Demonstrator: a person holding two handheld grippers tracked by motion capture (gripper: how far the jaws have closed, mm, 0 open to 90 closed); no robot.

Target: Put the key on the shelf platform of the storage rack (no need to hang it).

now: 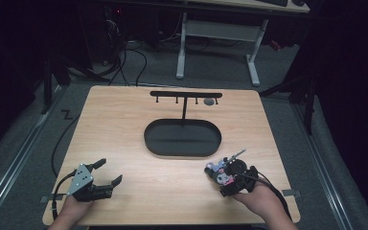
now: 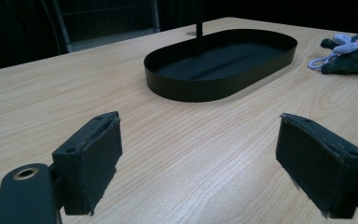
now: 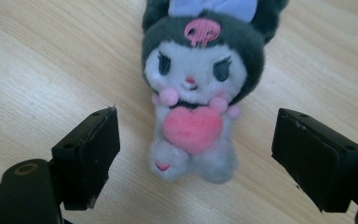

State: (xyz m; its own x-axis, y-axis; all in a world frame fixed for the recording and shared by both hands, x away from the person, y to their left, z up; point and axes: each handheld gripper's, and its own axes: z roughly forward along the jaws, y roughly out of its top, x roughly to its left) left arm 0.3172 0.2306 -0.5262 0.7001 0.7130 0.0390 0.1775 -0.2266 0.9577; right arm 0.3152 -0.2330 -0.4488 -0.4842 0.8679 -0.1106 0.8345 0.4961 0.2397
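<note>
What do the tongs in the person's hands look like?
Both are black. The left tongs carry a grey three-cornered plate with small holes, and a black cable trails behind. The right tongs have two blocky black pads with screw holes. No sleeves show.

Table [image 1: 124, 143]: oval tray [image 1: 182, 138] at centre, a T-shaped stand [image 1: 186, 96] rising from its far end. Plush toy [image 1: 222, 173] lies on the table near the right front, just off the tray's right front corner, between the right gripper's [image 1: 220, 175] spread jaws. Left gripper [image 1: 110, 172] at left front, well apart from the tray.
</note>
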